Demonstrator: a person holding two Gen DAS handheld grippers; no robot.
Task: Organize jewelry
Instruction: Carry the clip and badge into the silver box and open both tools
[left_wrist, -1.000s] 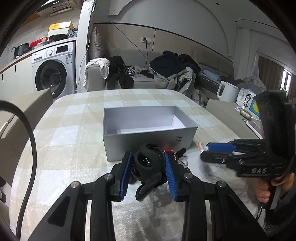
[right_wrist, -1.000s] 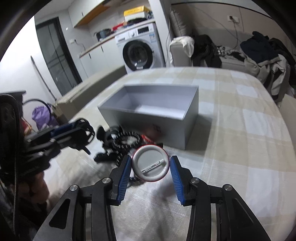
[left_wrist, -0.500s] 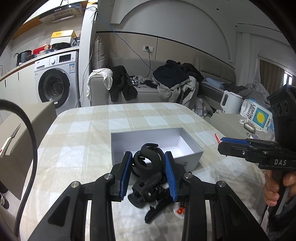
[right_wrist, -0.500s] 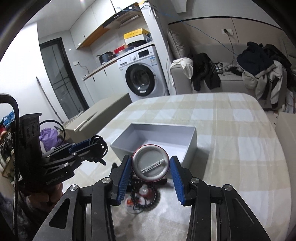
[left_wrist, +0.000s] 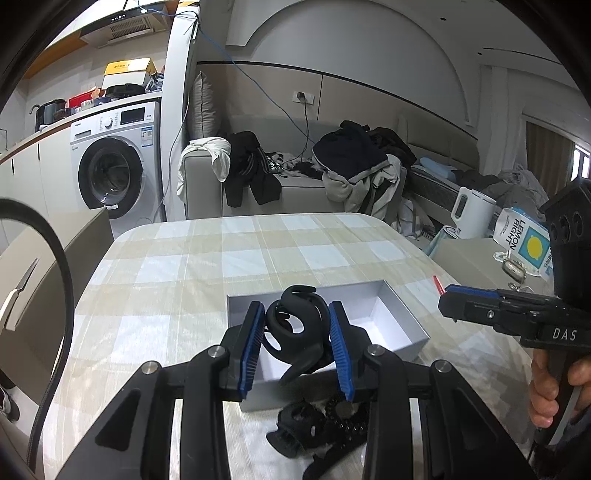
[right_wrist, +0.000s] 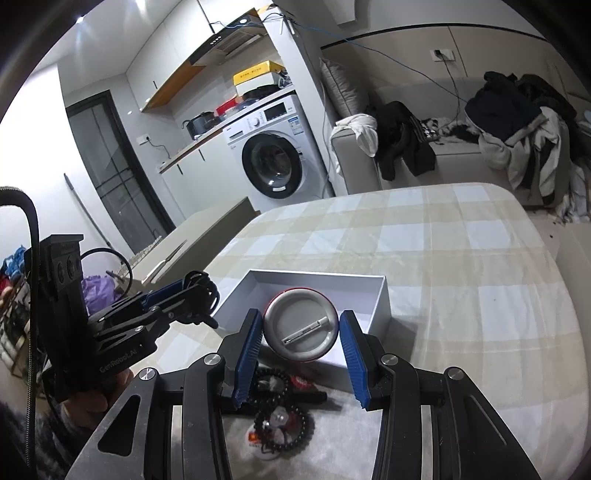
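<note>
A: Left hand-held gripper (left_wrist: 297, 345): I read it clamped on a black hair claw (left_wrist: 295, 328), held up over the near end of the open grey box (left_wrist: 402, 325).

B: Right hand-held gripper (right_wrist: 301, 349)?

A: Pinching a round pin badge (right_wrist: 300, 334), pin-back facing my camera, above the box's near wall. Box sits on the checked desk (right_wrist: 461, 266).

B: Loose pieces?

A: Dark bead bracelets (right_wrist: 280, 421) lie on the desk just in front of the box, under my fingers.

A black curved plastic hair claw (left_wrist: 297, 332) hangs at centre frame above the open grey rectangular cardboard box (left_wrist: 402, 321); a round red-rimmed pin badge (right_wrist: 301, 329) shows its back.
</note>
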